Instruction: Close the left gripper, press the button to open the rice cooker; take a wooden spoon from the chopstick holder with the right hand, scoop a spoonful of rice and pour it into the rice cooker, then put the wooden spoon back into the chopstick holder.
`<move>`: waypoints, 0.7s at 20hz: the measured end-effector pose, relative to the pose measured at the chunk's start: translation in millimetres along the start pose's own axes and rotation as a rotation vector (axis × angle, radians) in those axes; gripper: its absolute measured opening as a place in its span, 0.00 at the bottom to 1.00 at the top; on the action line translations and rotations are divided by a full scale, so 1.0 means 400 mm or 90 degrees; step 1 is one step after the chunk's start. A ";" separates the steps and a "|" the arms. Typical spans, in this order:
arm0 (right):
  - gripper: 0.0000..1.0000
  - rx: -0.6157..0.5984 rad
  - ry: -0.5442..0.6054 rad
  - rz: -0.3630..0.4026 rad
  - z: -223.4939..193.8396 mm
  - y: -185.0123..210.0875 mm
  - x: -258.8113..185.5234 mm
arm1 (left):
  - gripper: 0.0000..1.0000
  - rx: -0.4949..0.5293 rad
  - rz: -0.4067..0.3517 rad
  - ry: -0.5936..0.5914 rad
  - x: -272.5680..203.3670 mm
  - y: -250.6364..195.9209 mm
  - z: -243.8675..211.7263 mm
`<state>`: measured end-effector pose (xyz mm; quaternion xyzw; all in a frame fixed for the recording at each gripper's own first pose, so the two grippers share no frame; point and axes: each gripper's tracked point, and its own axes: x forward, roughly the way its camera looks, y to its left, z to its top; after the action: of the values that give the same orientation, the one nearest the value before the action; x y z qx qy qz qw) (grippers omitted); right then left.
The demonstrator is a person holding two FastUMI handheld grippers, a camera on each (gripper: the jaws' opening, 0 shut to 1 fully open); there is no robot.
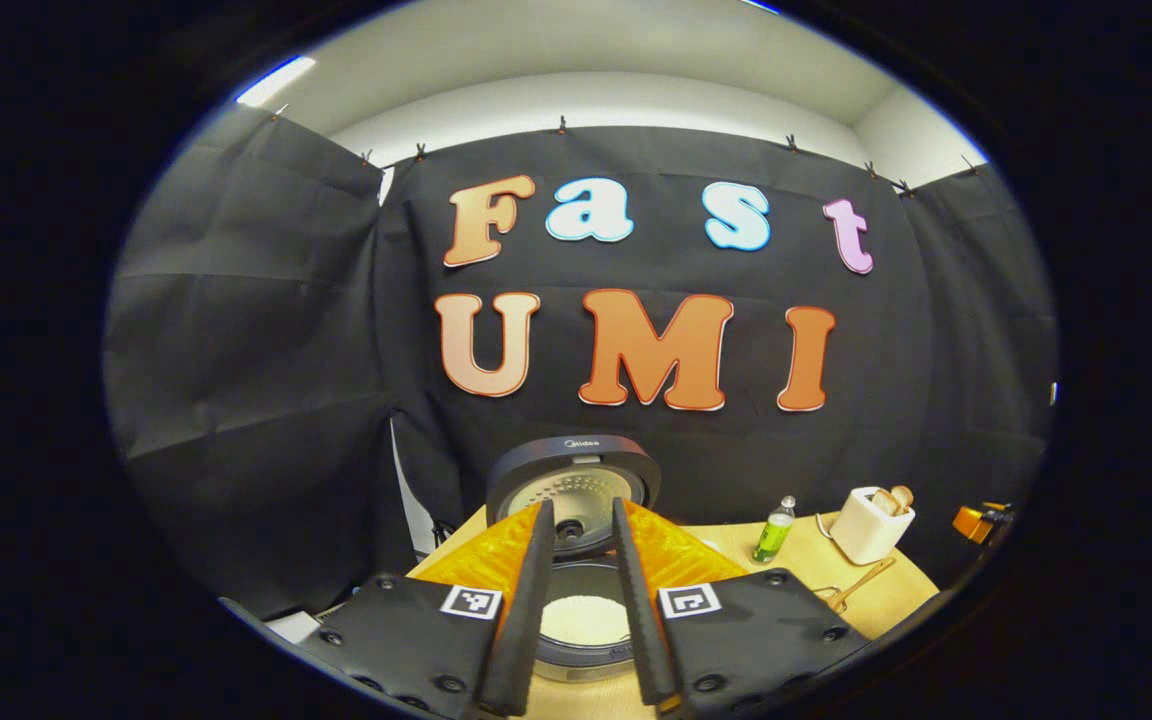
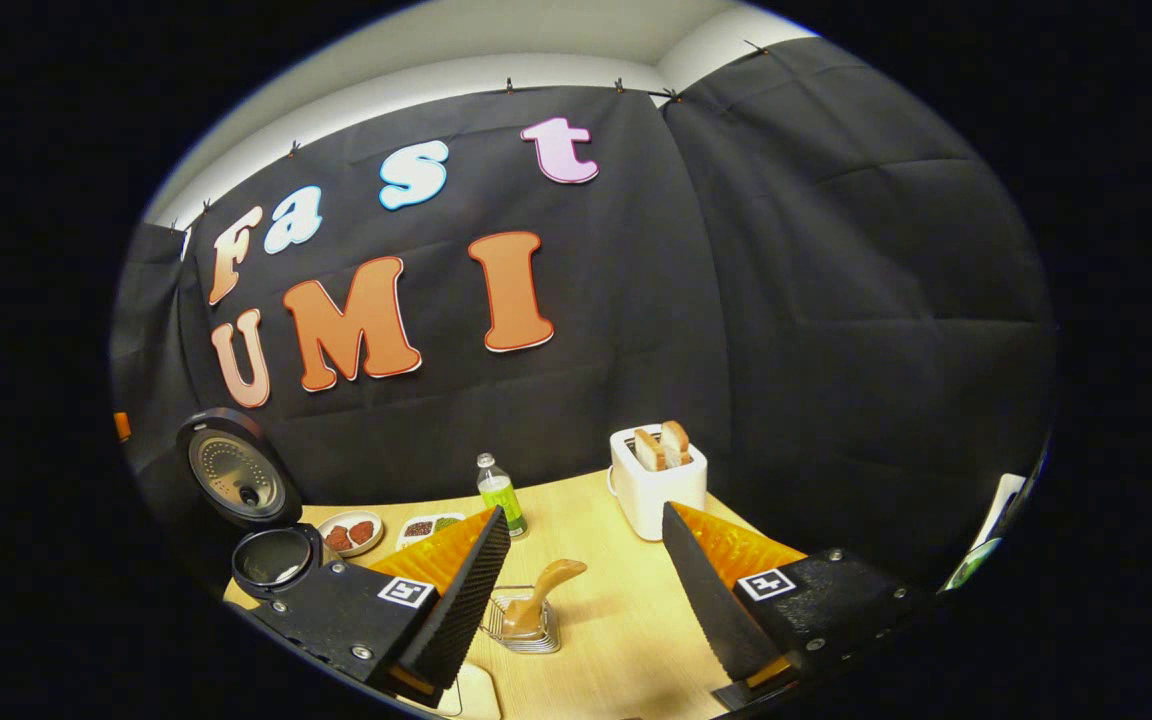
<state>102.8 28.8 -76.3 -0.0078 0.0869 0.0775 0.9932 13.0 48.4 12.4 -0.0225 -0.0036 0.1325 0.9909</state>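
Observation:
The rice cooker [image 1: 584, 655] stands open right in front of my left gripper [image 1: 580, 508], its lid [image 1: 572, 478] raised and white rice [image 1: 584, 618] in the inner pot. The left fingers stand a narrow gap apart, holding nothing, above the pot's near rim. In the right gripper view the cooker [image 2: 271, 555] sits far left with its lid [image 2: 234, 470] up. The wooden spoon [image 2: 541, 590] leans in the wire chopstick holder [image 2: 524, 630], just ahead of and between the wide-open fingers of my right gripper [image 2: 581, 520], untouched. The spoon [image 1: 861, 583] also lies low right in the left gripper view.
A white toaster [image 2: 658, 480] with two bread slices stands at the back of the wooden table [image 2: 616, 640], and a green bottle [image 2: 501, 495] is left of it. Two small dishes [image 2: 351, 532] of beans sit near the cooker. A white object [image 2: 471, 692] lies at the near edge.

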 end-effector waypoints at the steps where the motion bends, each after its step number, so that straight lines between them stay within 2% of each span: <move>1: 0.95 0.000 0.008 0.006 -0.024 0.006 0.024 | 0.57 -0.003 0.008 -0.006 -0.010 0.010 0.008; 2: 0.95 -0.003 0.014 0.013 -0.043 0.013 0.045 | 0.67 -0.003 0.018 -0.010 -0.018 0.022 0.010; 11: 0.95 0.001 0.100 0.047 -0.231 0.041 0.201 | 0.95 0.024 0.157 -0.054 -0.122 0.130 0.054; 14: 0.95 0.029 0.150 0.052 -0.307 0.050 0.235 | 0.95 0.027 0.183 -0.059 -0.152 0.138 0.058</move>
<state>170.2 59.4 -213.6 0.0089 0.2049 0.1145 0.9720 -60.6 86.4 32.9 0.0043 -0.0434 0.2737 0.9608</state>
